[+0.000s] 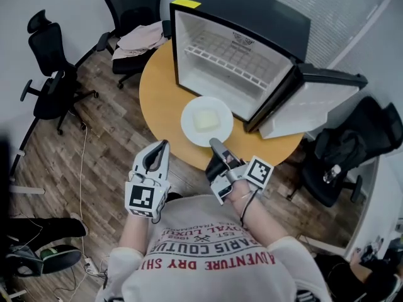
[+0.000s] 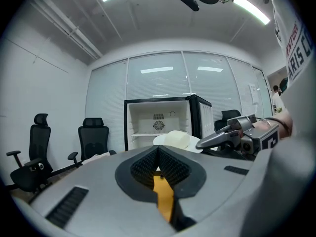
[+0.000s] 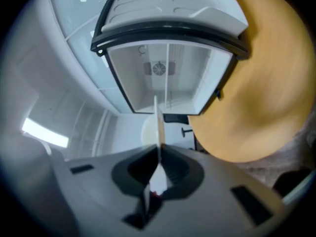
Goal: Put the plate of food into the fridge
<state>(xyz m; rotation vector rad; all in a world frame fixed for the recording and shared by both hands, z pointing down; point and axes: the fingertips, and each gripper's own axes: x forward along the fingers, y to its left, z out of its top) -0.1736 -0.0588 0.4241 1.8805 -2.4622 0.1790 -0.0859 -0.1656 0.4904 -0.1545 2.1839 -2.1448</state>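
A white plate (image 1: pixel 189 128) with a pale yellow slab of food (image 1: pixel 206 119) hangs over the round wooden table (image 1: pixel 156 83), just in front of the open mini fridge (image 1: pixel 242 39). My right gripper (image 1: pixel 216 145) is shut on the plate's near rim. In the right gripper view the plate (image 3: pixel 159 125) shows edge-on as a thin white line between the jaws, with the fridge's bare interior (image 3: pixel 165 78) beyond. My left gripper (image 1: pixel 164 146) is off the table's near left edge, shut and holding nothing. The left gripper view shows the plate (image 2: pixel 177 139) before the fridge (image 2: pixel 159 122).
The fridge door (image 1: pixel 315 99) swings out to the right over the table's edge. Black office chairs stand at the left (image 1: pixel 53 74), at the back (image 1: pixel 135 5) with cloth (image 1: pixel 141 38) on it, and at the right (image 1: pixel 352 153). A wire shelf (image 1: pixel 227 65) crosses the fridge.
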